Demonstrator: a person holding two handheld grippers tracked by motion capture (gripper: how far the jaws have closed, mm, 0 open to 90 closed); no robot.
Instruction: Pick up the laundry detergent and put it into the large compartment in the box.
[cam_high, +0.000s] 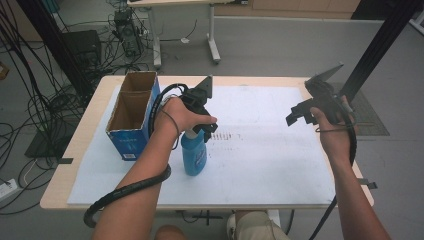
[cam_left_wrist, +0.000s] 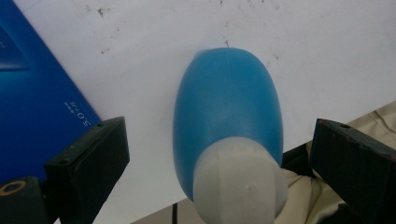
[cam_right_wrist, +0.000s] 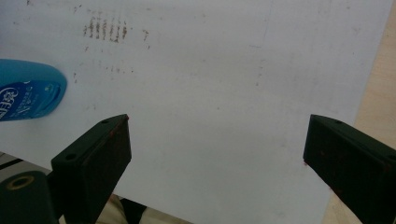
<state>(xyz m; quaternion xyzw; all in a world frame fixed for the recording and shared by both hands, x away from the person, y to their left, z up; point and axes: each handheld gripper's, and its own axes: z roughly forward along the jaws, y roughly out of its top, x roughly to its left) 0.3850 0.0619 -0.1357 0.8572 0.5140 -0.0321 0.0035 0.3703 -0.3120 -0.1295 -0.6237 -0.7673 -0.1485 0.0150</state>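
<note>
A blue bottle (cam_high: 194, 152) with a white cap stands upright on the white sheet (cam_high: 270, 150), left of centre. My left gripper (cam_high: 207, 130) hovers right over its top. In the left gripper view I look down on the bottle (cam_left_wrist: 229, 102) and its cap (cam_left_wrist: 240, 182); the left gripper (cam_left_wrist: 219, 135) is open, one jaw on each side of the bottle and neither touching it. My right gripper (cam_high: 296, 115) is held above the right part of the sheet, open (cam_right_wrist: 217, 130), with nothing between its jaws. The bottle (cam_right_wrist: 28, 95) lies far to its left.
An open blue cardboard box (cam_high: 131, 117) with two compartments stands at the table's left, close beside the bottle; its blue wall (cam_left_wrist: 32, 93) is near my left jaw. The wooden table edge (cam_right_wrist: 380, 93) runs along the sheet's right side. Faint dark marks (cam_high: 225, 136) stain the sheet's centre.
</note>
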